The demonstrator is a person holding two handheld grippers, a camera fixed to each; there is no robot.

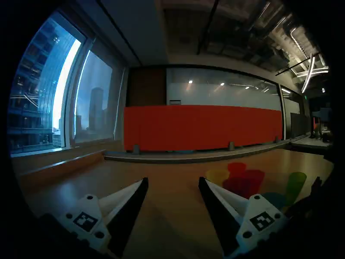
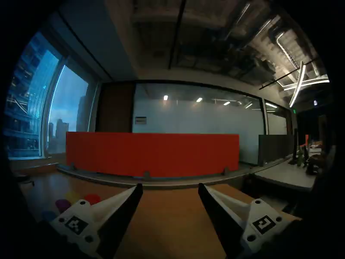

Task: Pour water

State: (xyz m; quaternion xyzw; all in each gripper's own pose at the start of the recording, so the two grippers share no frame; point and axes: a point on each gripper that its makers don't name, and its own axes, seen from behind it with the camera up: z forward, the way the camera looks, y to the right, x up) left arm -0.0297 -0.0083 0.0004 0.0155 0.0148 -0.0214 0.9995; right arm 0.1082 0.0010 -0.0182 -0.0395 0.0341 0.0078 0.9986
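In the left gripper view my left gripper (image 1: pixel 173 181) is open above a wooden table (image 1: pixel 172 203), nothing between its fingers. Ahead and to its right stand several coloured plastic cups: a red one (image 1: pixel 250 182), a yellow one (image 1: pixel 217 175), a green one (image 1: pixel 296 183) and a blue one (image 1: pixel 272 199). In the right gripper view my right gripper (image 2: pixel 170 187) is also open and empty over the table (image 2: pixel 172 224). The cups appear there at far left, low and dim: red (image 2: pixel 92 198), purple (image 2: pixel 63 204), yellow (image 2: pixel 72 196).
A long orange divider panel (image 1: pixel 202 127) runs along the table's far edge. Tall windows (image 1: pixel 51 95) fill the left wall. Beyond the table on the right stands another desk (image 2: pixel 284 172) with a few objects on it.
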